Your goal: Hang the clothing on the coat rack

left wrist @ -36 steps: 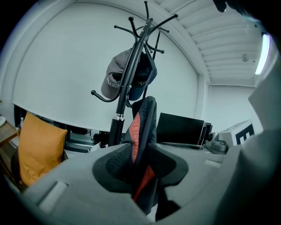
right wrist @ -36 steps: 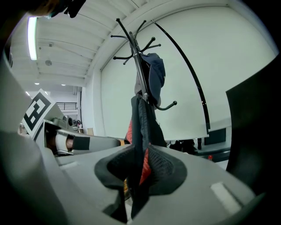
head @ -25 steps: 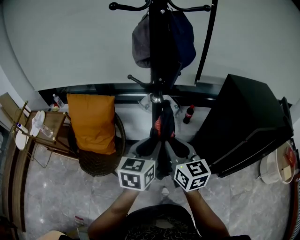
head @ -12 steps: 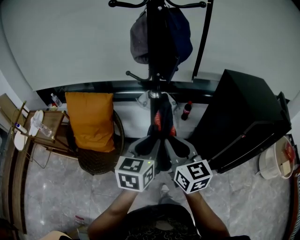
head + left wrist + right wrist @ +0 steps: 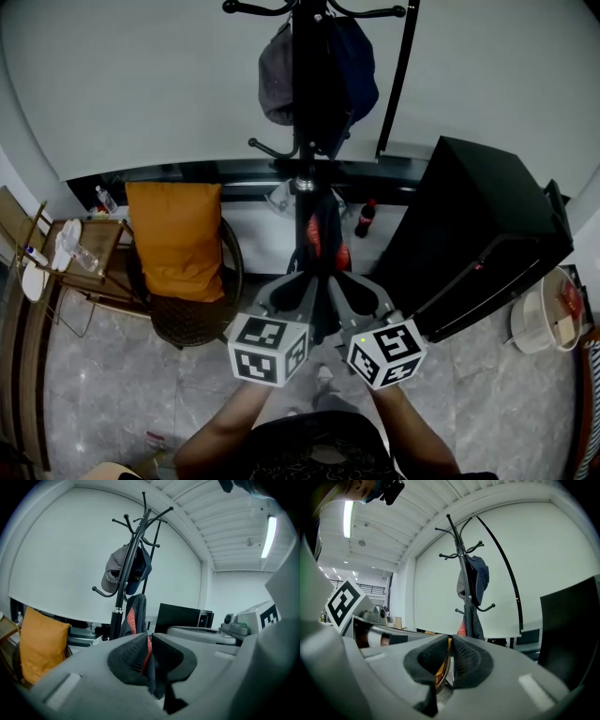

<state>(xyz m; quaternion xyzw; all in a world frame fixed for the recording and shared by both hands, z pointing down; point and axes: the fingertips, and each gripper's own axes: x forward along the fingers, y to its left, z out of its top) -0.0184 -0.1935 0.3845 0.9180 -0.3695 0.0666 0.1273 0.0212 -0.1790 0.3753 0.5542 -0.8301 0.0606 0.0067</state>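
A black coat rack (image 5: 305, 141) stands against the white wall, with a grey cap (image 5: 275, 84) and a dark blue cap (image 5: 361, 75) on its hooks. A dark garment with red patches (image 5: 319, 239) hangs in front of the pole, just below the hooks. My left gripper (image 5: 302, 281) has just been closing, and its pads now pinch the dark and red cloth (image 5: 146, 656). My right gripper (image 5: 334, 279) is beside it with pads together at the garment's lower part. In the right gripper view the garment (image 5: 474, 620) rises from the jaw tips toward the rack (image 5: 464, 573).
A round chair with an orange cushion (image 5: 173, 239) sits left of the rack. A black cabinet (image 5: 478, 234) stands to the right, a cola bottle (image 5: 364, 217) by the wall. A small wooden side table (image 5: 80, 253) is far left, a bin (image 5: 544, 319) far right.
Both grippers and the garment have moved a little up and toward the rack. The left jaws have drawn in onto the cloth.
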